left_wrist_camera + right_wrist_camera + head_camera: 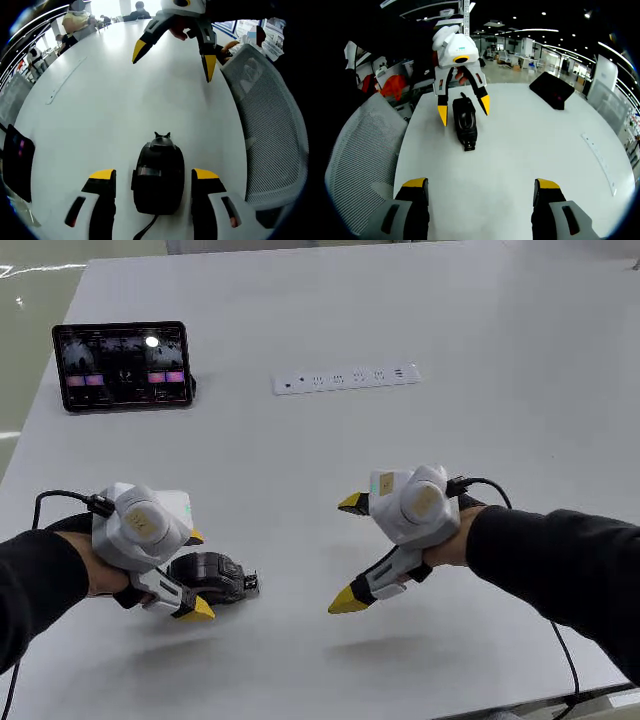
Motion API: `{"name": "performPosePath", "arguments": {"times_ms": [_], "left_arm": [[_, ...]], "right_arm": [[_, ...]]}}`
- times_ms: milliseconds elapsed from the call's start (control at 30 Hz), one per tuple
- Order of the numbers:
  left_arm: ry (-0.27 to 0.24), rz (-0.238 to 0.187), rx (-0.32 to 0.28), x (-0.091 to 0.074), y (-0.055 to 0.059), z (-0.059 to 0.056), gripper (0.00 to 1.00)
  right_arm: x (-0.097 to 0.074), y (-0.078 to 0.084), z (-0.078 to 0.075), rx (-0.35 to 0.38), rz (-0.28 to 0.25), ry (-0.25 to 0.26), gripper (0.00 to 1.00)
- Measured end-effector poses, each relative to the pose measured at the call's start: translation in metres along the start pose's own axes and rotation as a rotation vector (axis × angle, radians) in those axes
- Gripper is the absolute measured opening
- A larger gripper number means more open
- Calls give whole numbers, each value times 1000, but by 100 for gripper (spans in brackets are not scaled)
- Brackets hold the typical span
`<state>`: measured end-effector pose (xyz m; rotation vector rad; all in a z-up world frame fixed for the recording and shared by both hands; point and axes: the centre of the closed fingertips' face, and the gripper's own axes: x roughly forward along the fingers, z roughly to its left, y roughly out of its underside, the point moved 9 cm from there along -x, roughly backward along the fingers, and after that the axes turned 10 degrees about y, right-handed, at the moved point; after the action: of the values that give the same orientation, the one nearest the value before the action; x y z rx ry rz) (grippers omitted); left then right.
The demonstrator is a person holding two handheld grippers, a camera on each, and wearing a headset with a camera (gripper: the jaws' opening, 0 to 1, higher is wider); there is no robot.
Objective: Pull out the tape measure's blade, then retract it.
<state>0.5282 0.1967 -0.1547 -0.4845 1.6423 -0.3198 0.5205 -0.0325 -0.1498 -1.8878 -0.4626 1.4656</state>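
- Your left claw [197, 573] is down at the near-left corner of the desk [300, 460], jaws spread, one on each side of the tape measure [210, 577].
- In the left gripper view a thin strip of desk shows between each yellow tip and the black case, so the claw straddles it without clamping.
- The tape measure lies on the desk close to the near edge. Its blade hook is tucked against the case mouth and points along that edge toward your right claw [349, 551].
- Your right claw is also spread wide, with nothing between its jaws. It is close to the near edge, right of the desk's middle and well apart from the tape measure, with its tips facing the left claw.
- A tablet [123, 365] stands propped by the left edge, toward the far-left corner, with its screen lit.
- A white power strip [347, 378] lies flat toward the far edge, about midway along it.
- A grey mesh chair [270, 125] stands just beside the desk's near edge.
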Motion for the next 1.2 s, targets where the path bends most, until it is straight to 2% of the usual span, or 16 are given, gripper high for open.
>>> {"name": "performPosePath", "arguments": {"times_ms": [100,133,167,200,233,433,633,800,1200], "left_arm": [[18,13,2,0,-2,0,42],[50,19,11,1,-2,-2,35],[28,31,32,2,-2,-2,35],[27,39,77,3,-2,-1,34],[26,44,62,3,-1,-2,34],[21,41,56,3,0,-1,34],[13,38,60,5,0,-2,34],[-10,65,77,7,-1,-3,33],[-10,56,78,7,0,-2,33]], "right_arm": [[9,-7,1,-16,-3,-16,83],[13,-9,2,-22,-5,-22,82],[15,-11,2,-27,-6,-27,81],[19,-13,2,-33,-6,-33,80],[22,-15,3,-36,-7,-39,79],[40,-20,8,-66,-6,-65,71],[60,-29,16,-99,4,-96,55],[75,-38,24,-114,7,-125,47],[92,-37,27,-147,38,-141,26]]}}
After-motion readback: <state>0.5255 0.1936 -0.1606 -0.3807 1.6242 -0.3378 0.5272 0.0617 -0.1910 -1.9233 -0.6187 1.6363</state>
